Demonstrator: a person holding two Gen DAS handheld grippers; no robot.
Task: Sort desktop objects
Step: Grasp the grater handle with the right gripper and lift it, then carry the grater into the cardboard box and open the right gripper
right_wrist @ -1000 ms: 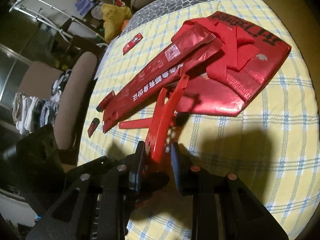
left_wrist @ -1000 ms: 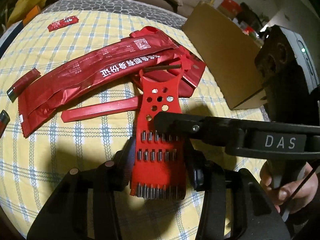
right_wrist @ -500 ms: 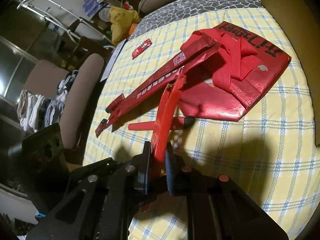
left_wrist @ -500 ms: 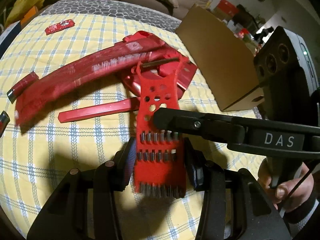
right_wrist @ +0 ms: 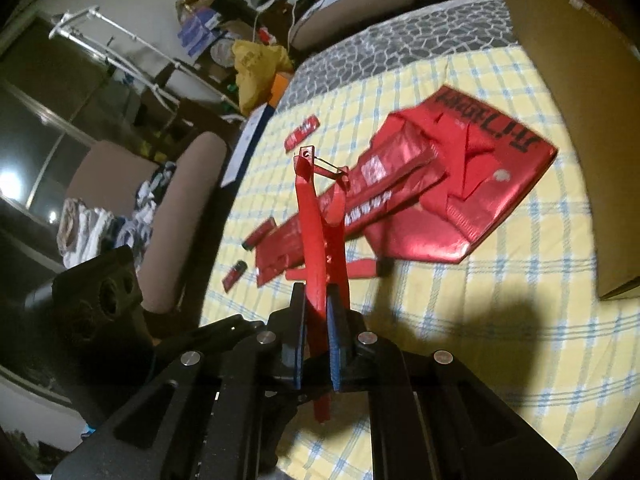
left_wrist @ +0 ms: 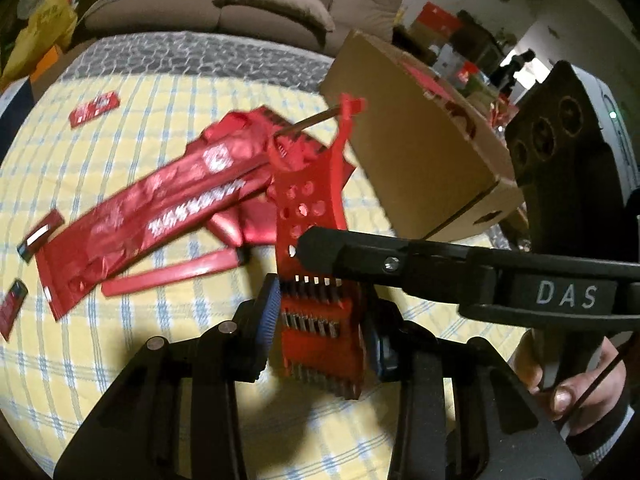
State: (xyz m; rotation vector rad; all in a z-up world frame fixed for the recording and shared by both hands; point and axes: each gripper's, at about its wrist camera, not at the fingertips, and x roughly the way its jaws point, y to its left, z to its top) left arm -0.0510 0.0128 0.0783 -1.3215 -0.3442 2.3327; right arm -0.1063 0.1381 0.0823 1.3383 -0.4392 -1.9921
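My right gripper [right_wrist: 316,344] is clamped flat on the red rack [right_wrist: 320,240], pads pressing both faces, rack edge-on and tilted up away from me in the right view. In the left view the same rack [left_wrist: 316,320] sits between my left gripper's [left_wrist: 324,320] fingers, rows of metal bits on its lower half, round holes higher up. Left jaws are closing; the left pad stands just off the rack's edge, the right pad is hidden behind it, so I can't tell if it grips. The rack looks lifted clear of the surface [left_wrist: 120,360], which has a yellow checked cloth. The right gripper's arm [left_wrist: 440,264] crosses in front of the rack in the left view, a hand [left_wrist: 568,384] on its handle at lower right.

Behind the rack lie a long red packet [left_wrist: 160,208] with white print, a red strip [left_wrist: 172,276] beside it, and a flat red bag [right_wrist: 480,200] under the packet's far end. Small red packets [left_wrist: 94,110] are scattered at the left. A cardboard box [left_wrist: 420,160] stands at the right. All blurred.
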